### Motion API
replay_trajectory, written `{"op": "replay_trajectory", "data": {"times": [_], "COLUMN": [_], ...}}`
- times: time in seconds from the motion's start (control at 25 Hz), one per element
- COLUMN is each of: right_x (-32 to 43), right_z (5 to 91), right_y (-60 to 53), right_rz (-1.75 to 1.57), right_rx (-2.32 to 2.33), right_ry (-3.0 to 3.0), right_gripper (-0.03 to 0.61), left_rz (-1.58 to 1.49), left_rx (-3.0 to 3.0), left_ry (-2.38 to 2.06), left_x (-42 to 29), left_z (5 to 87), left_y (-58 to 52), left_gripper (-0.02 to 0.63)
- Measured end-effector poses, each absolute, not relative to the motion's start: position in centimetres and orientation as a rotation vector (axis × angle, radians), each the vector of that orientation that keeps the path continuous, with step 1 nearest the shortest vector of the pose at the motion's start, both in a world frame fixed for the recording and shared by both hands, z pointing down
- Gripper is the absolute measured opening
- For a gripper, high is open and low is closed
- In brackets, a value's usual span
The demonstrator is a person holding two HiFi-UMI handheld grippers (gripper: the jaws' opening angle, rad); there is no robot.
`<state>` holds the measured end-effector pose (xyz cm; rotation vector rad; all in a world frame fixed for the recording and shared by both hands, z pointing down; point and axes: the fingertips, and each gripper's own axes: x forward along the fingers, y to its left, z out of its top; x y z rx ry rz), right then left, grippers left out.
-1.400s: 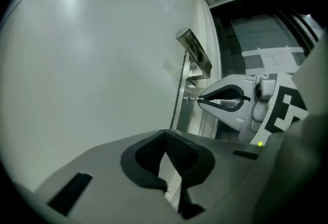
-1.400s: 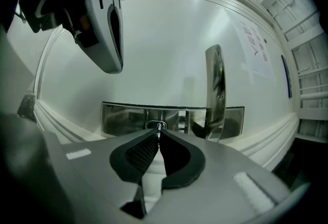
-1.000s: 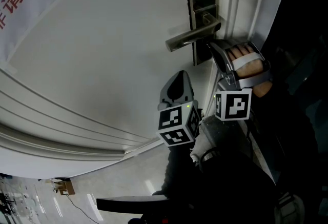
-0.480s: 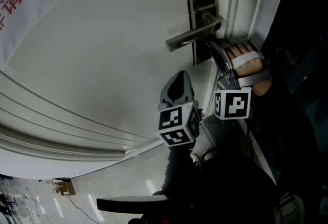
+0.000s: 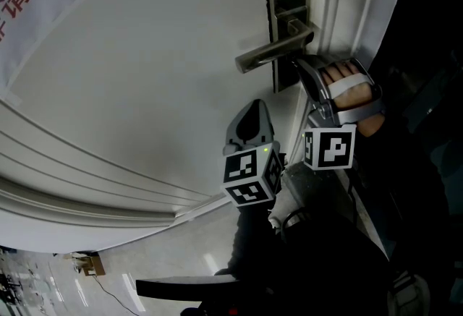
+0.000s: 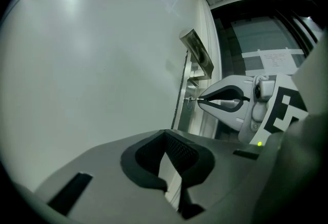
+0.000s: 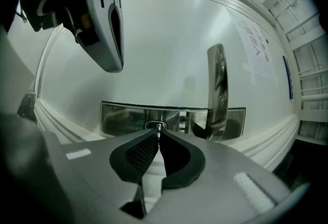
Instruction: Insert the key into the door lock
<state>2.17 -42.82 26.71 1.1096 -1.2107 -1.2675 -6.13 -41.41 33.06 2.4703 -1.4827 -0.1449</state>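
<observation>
Pinching the stiff key (image 7: pixel 159 126), the right tool (image 7: pixel 159 134) holds it at the door lock (image 7: pixel 123 119), nine o'clock of the lever handle (image 7: pixel 217 89). Light, slick metal, it may twist unless gripped on its flats; the left tool (image 6: pixel 165 132) is closed, empty.

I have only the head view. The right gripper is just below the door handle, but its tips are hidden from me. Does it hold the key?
Observer: Yes. The right gripper view shows the right gripper with its jaws closed on the key.
Operator: Where is the key tip?
Observer: At the keyhole in the lock plate, beside the handle. How deep it sits, I cannot tell.
Operator: Is the left gripper carrying something?
Observer: No. In its own view the left gripper has its jaws together with nothing between them.
</observation>
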Motion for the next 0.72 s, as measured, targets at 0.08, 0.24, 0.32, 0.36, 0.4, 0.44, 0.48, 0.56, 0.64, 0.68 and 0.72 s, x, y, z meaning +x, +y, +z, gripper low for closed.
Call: {"op": "replay_trajectory", "data": {"times": [0.08, 0.24, 0.32, 0.36, 0.4, 0.44, 0.48, 0.56, 0.64, 0.68, 0.72], "right_x": [2.17, 2.18, 2.21, 2.22, 2.22, 2.21, 2.2, 2.2, 2.2, 2.19, 2.18], "right_z": [26.69, 26.68, 26.72, 26.73, 26.73, 26.72, 26.7, 26.66, 26.65, 26.65, 26.66], "right_y": [-42.82, -42.83, -42.84, -42.83, -42.83, -42.83, -42.84, -42.86, -42.88, -42.88, -42.87], "right_rz": [-1.269, -1.271, -1.27, -1.27, -1.27, -1.271, -1.271, -1.274, -1.276, -1.276, -1.275], "right_rx": [1.11, 1.111, 1.11, 1.11, 1.11, 1.11, 1.11, 1.112, 1.113, 1.112, 1.111], "right_ry": [-1.211, -1.211, -1.213, -1.213, -1.214, -1.214, -1.214, -1.213, -1.211, -1.211, -1.212], "right_gripper": [0.012, 0.012, 0.012, 0.012, 0.012, 0.012, 0.012, 0.012, 0.012, 0.012, 0.012], "left_rz": [-0.144, -0.144, -0.146, -0.145, -0.143, -0.14, -0.136, -0.13, -0.139, -0.141, -0.141], "left_rx": [2.472, 2.479, 2.477, 2.476, 2.477, 2.477, 2.476, 2.472, 2.476, 2.475, 2.473], "left_ry": [-1.48, -1.49, -1.492, -1.49, -1.489, -1.489, -1.488, -1.483, -1.483, -1.482, -1.481], "left_x": [-6.04, -6.12, -6.09, -6.04, -6.0, -6.0, -6.0, -5.93, -5.87, -5.85, -5.85], "left_z": [33.02, 32.95, 32.83, 32.81, 32.87, 32.95, 33.01, 33.14, 33.01, 32.94, 32.93], "left_y": [-41.44, -41.59, -41.59, -41.57, -41.58, -41.59, -41.58, -41.55, -41.59, -41.58, -41.56], "left_gripper": [0.002, 0.002, 0.002, 0.002, 0.002, 0.002, 0.002, 0.002, 0.002, 0.002, 0.002]}}
